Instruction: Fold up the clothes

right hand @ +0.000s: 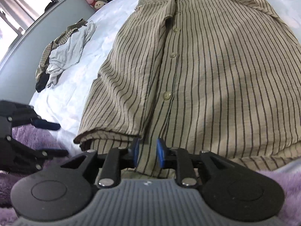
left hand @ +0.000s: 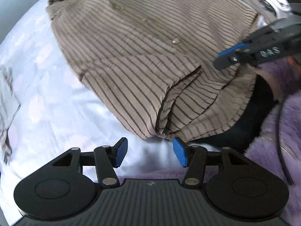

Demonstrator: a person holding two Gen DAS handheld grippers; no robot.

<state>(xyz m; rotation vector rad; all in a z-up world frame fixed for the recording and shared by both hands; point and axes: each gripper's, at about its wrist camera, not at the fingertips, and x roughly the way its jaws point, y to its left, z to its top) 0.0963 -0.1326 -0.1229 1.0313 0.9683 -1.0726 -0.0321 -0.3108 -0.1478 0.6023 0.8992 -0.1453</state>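
Both claws stand open and empty: the left claw just off the striped shirt hem, the right claw over it, so the loosely folded side panel may slip open.

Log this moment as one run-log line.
shirt: flat on bed, one side folded in | left gripper: open, empty | right gripper: open over hem

The tan striped shirt lies buttoned, front up, on the pale bedsheet; one side folded inward (collar farthest).

Pale-sheeted bed under spread striped shirt, crumpled clothes pile well apart.
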